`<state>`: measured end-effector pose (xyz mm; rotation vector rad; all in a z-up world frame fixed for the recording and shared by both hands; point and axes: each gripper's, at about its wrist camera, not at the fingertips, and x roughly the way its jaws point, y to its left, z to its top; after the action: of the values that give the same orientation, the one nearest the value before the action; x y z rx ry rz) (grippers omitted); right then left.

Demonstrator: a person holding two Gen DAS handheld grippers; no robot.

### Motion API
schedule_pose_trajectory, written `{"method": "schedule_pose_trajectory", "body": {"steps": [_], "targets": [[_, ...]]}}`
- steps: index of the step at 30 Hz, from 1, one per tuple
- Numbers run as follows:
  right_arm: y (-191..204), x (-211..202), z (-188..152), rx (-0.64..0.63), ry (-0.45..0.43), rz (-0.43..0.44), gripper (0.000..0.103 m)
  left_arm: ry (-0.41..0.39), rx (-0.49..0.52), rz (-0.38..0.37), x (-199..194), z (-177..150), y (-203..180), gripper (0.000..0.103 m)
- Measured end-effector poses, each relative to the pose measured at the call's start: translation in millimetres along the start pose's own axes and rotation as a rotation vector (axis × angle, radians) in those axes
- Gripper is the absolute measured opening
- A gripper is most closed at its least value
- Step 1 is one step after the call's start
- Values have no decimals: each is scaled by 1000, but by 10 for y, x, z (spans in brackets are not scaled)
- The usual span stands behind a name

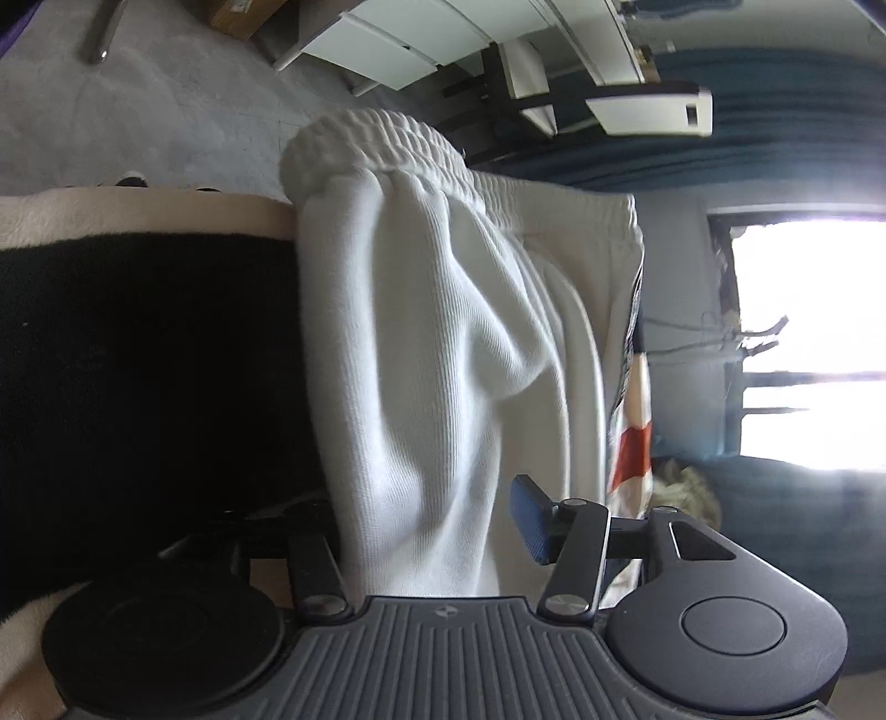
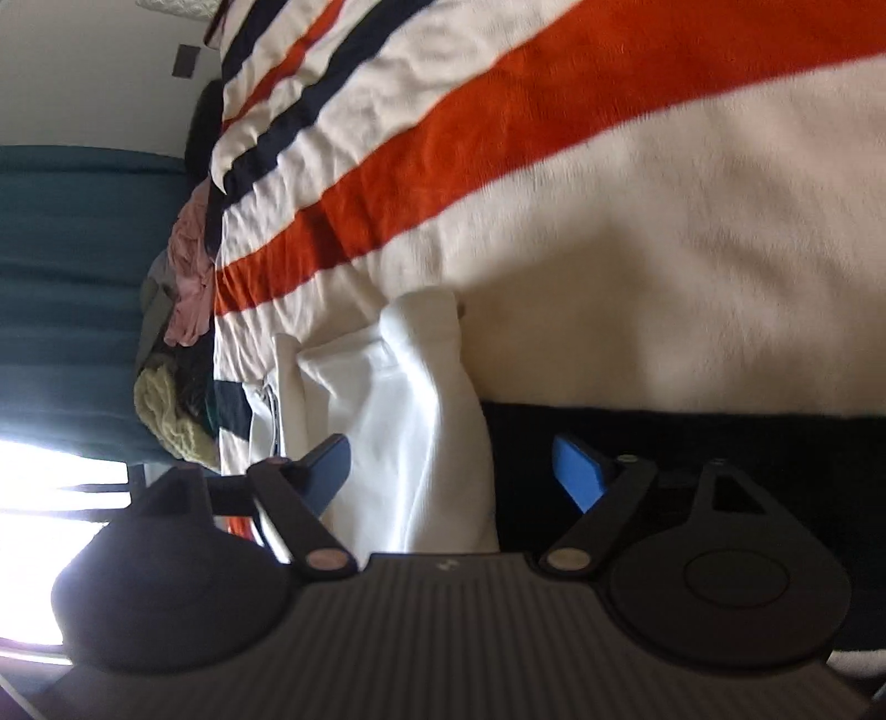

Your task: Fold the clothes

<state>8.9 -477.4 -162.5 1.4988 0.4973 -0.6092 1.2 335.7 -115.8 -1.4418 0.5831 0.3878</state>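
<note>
White sweatpants (image 1: 443,332) with a ribbed elastic waistband (image 1: 387,144) fill the middle of the left wrist view, bunched in soft folds. My left gripper (image 1: 426,520) is open, its fingers wide apart with the white cloth running between them; one blue pad (image 1: 531,518) shows, and the other finger is dark and partly hidden by the cloth. In the right wrist view another part of the sweatpants (image 2: 410,399) lies on the striped blanket (image 2: 609,221). My right gripper (image 2: 454,476) is open too, its blue pads (image 2: 576,476) standing on either side of the white cloth.
The blanket is cream with orange, navy and black bands (image 1: 138,360). A pile of other clothes (image 2: 183,310) sits at its far edge. Teal curtains (image 2: 66,249) and a bright window (image 1: 814,343) lie beyond. Grey carpet (image 1: 138,111) and white furniture (image 1: 398,44) show behind the waistband.
</note>
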Motion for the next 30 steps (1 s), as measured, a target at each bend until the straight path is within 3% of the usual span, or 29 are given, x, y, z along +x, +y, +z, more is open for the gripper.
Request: {"method": "schedule_pose_trajectory", "body": {"steps": [1,7,8,9,10,11,12,16,23,27,30], "targets": [[9,28,3,-2,5,-10,73,-9,-14,-10,-23,3,14,55],[138,229,40,-21,-13,-75,71,-36,-4,-28,-95,34,24,51],[179,272,50,-40,-25,-89,56,-39,4,-28,-94,47,10,48],[221,315,59,-58,-38,-104,47,-41,12,-28,-92,60,-6,47],[262,358,68,-77,-50,-119,21,-43,20,-27,-89,72,-22,43],[303,401,78,-95,-62,-133,8,-53,29,-25,-99,84,-32,41],[324,404,72,-108,-69,-122,8,-64,38,-22,-109,96,-42,39],[402,398,43,-157,-96,-64,6,-93,11,-5,-125,101,-26,15],[501,202,-29,-212,-166,45,6,-133,89,-27,-317,39,-89,6],[508,-39,-45,-225,-204,153,6,-169,118,-169,-558,-34,-179,5],[525,-229,-97,-254,-233,222,6,-247,224,-242,-801,-140,-350,5]]}}
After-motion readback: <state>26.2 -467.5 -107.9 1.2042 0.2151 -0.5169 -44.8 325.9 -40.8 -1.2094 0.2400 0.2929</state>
